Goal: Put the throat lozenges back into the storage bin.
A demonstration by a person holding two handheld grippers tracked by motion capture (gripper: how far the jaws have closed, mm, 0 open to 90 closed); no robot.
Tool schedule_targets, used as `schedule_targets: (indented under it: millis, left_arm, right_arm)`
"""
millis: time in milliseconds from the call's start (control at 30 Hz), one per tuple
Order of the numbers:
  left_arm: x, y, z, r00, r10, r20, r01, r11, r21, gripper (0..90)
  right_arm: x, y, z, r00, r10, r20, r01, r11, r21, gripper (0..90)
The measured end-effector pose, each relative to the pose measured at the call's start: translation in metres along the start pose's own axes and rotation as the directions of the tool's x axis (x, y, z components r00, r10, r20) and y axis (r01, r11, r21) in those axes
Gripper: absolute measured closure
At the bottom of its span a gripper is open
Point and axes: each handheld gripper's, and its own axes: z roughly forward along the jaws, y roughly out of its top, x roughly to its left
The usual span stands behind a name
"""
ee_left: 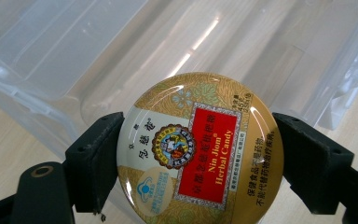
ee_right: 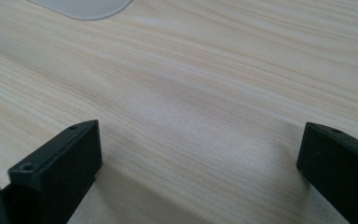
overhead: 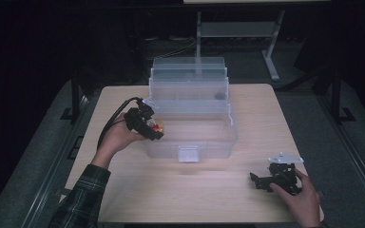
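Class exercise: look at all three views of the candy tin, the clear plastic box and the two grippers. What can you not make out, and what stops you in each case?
- Candy tin: its lower rim is cut off by the bottom edge of the left gripper view; in the high view it is too small to read.
- Clear plastic box: a dark spot inside, too small to identify in the high view.
- Right gripper: jaws apart over the bare table; the box's corner is cut off by the top edge.

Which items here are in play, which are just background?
In play:
- candy tin, clamped in the left claw
- clear box, open, right beside the tin

Background:
- right claw, open, low over bare table
- small dark item in an upper tray of the box, too small to identify
- metal stand behind the table
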Motion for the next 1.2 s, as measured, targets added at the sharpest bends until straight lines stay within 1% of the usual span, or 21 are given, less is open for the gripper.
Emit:
schedule_targets:
  millis: [467,633,733,833,900,967,1200]
  left_arm:
    - [0.001,-0.001,0.002,0.9999,0.007,0.011,-0.008,1.0,0.006,19.2]
    - [0.003,-0.001,0.003,0.9999,0.006,0.013,-0.006,0.9999,0.015,18.6]
    - [0.003,-0.001,0.001,1.0,0.002,0.008,-0.002,1.0,-0.002,18.4]
    - [0.003,-0.001,0.0,0.9999,-0.002,0.012,0.002,1.0,-0.007,18.4]
    - [0.003,-0.002,-0.001,1.0,0.002,0.006,-0.002,1.0,-0.008,18.4]
    - [0.002,-0.003,-0.004,1.0,-0.005,0.003,0.005,0.9998,-0.022,18.4]
    - [0.001,-0.007,-0.019,1.0,-0.005,-0.001,0.005,0.9983,-0.058,18.4]
  right_arm:
    - [0.0,0.0,0.0,1.0,0.001,0.0,-0.001,1.0,0.0,0.0]
    - [0.0,0.0,0.0,1.0,0.0,0.0,0.0,1.0,0.0,0.0]
    - [0.0,0.0,0.0,1.0,0.0,0.0,0.0,1.0,0.0,0.0]
    - [0.0,0.0,0.0,1.0,0.0,0.0,0.0,1.0,0.0,0.0]
    - [0.0,0.0,0.0,1.0,0.0,0.0,0.0,1.0,0.0,0.0]
    - [0.0,0.0,0.0,1.0,0.0,0.0,0.0,1.0,0.0,0.0]
    - [0.0,0.0,0.0,1.0,0.0,0.0,0.0,1.0,0.0,0.0]
